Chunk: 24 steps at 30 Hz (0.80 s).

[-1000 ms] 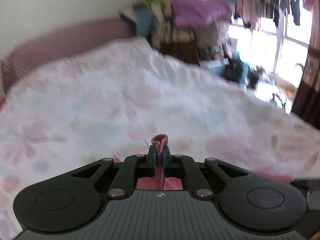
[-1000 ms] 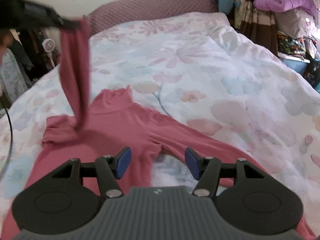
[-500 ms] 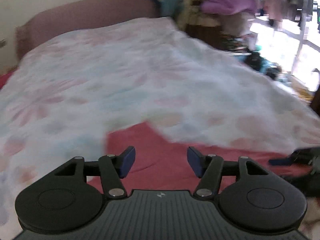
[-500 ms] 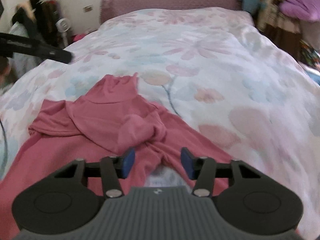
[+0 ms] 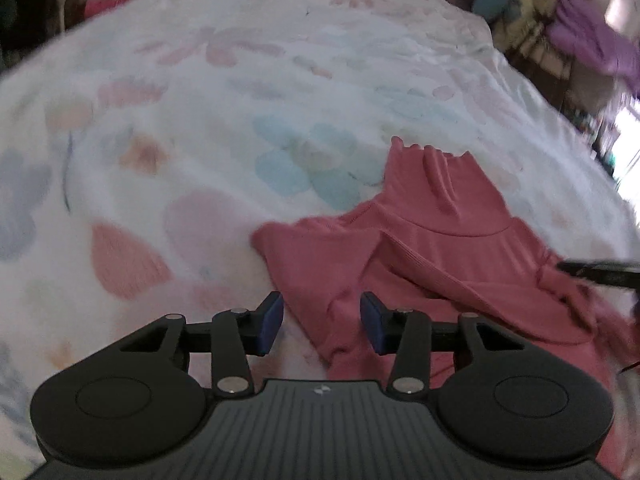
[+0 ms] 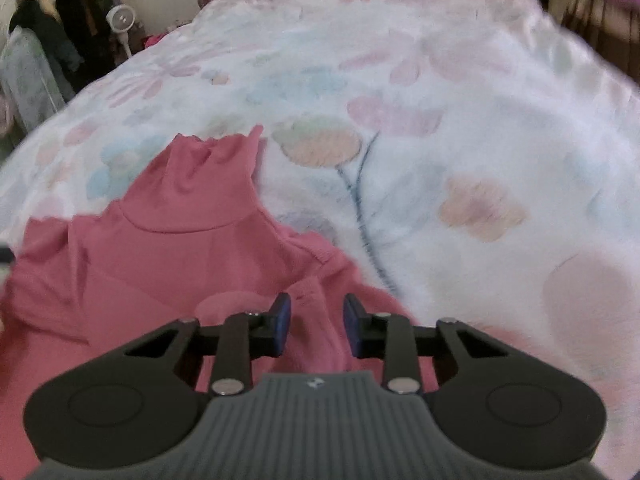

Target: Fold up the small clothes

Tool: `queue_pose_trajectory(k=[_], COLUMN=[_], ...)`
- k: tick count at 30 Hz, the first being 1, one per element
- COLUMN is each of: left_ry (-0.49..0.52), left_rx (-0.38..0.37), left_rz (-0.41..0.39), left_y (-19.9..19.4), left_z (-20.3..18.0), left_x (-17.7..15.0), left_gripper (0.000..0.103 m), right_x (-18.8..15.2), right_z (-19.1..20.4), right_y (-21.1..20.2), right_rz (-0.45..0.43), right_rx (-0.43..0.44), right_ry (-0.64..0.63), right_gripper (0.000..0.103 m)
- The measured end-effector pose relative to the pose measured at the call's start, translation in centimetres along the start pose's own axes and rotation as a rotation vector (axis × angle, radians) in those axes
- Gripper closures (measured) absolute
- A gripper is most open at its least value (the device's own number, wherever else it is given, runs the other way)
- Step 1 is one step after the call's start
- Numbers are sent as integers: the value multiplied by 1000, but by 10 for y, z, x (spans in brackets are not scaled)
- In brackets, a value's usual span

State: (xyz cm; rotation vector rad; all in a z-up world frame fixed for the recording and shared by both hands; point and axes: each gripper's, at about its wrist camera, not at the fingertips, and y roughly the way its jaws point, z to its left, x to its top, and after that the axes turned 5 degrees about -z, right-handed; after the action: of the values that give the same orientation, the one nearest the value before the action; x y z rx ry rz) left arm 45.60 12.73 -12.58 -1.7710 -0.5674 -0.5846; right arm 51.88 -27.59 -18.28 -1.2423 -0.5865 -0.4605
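A: What is the pink turtleneck (image 5: pixel 436 248) made of?

B: Soft knit cloth, matt, finely ribbed along the sleeve, with a frilly raw-looking collar edge. In the right wrist view the same cloth creases gently.

A: And the bedspread (image 6: pixel 460 152) under it?

B: Cloth too, fleecy and slightly fuzzy, matt, printed with pale flowers.

A: The left gripper (image 5: pixel 321 323)?

B: Matt black plastic arms, small shiny metal rivets, and blue pads (image 5: pixel 269 322) that look rubbery and smooth. Its body is grey plastic with fine ridges.

A: The right gripper (image 6: pixel 317 325)?

B: Same finish: matt black plastic, bright metal pins, blue smooth pads, ridged grey shell.
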Motion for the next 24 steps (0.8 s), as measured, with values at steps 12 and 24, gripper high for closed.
queue_pose_trajectory(k=[12,24], left_ry=[-28,-33], left_rx=[25,39], left_rz=[12,3], left_y=[14,1], left_z=[9,9], left_x=[-18,-5], left_gripper=[75,75], right_x=[-1,-42], right_z=[-18,-64], right_y=[-129,-94], right_rz=[-248,-78], right_rx=[-37,-129], right_ry=[253,355], right_gripper=[103,74])
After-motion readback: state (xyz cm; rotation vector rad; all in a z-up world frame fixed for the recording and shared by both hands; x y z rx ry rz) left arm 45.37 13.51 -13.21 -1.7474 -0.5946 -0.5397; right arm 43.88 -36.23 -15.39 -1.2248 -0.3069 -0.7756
